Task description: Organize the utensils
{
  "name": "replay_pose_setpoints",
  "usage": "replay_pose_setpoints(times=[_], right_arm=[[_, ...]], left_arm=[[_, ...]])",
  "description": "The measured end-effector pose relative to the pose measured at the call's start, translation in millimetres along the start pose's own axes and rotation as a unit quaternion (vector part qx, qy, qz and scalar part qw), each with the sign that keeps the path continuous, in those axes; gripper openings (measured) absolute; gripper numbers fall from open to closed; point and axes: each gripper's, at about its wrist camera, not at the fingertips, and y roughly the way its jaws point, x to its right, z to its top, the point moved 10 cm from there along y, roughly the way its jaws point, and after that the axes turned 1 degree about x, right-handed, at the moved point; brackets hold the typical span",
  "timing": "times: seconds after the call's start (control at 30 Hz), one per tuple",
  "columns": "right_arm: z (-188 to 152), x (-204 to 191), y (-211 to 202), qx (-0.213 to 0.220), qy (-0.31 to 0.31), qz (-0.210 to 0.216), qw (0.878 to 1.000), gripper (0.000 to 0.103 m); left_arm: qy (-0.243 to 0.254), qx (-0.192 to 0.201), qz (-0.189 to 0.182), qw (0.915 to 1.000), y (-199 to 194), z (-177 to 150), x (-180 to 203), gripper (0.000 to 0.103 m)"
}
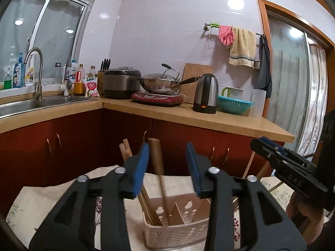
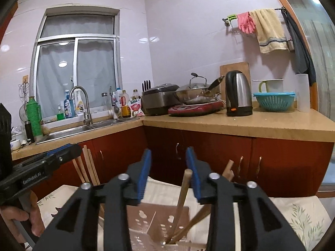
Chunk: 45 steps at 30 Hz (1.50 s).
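Hand-held grippers above utensil caddy

The utensil holder is cut off at the 6 o'clock edge in the right wrist view. The right gripper hides its sides. In the left wrist view, the left gripper covers the bottom of the chopsticks. The bottles at 9 o'clock have labels too small to read.
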Motion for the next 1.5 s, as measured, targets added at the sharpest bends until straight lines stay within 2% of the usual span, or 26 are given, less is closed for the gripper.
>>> replay_pose_setpoints(times=[0.13,0.27,0.53,0.9,1.17,1.5], right_arm=[[-1.2,0.2,-7.3,-0.005,0.004,-0.002,1.0,0.047],[0.8,-2.9,-17.5,-0.003,-0.003,-0.004,1.0,0.056],[-4.8,-9.1,-51.8,-0.009,-0.011,-0.017,1.0,0.063],[-38.1,-13.2,-107.8,-0.047,-0.001,-0.044,0.998,0.069],[-62.9,-25.0,-148.3,-0.074,-0.004,-0.048,0.996,0.073],[-63.5,-38.2,-199.2,-0.071,-0.005,-0.057,0.996,0.081]], left_arm=[[0.003,0.0,0.007,1.0,-7.8,-2.4,2.0,0.058],[0.009,0.0,0.011,0.9999,-21.5,-5.8,5.4,0.065],[0.007,0.0,0.023,0.9997,-55.6,-13.5,11.0,0.077],[0.025,-0.009,0.055,0.9981,-123.8,-39.9,21.0,0.085],[0.018,-0.027,0.061,0.9976,-165.0,-66.8,25.1,0.087],[0.006,-0.033,0.079,0.9963,-219.2,-79.6,27.2,0.093]])
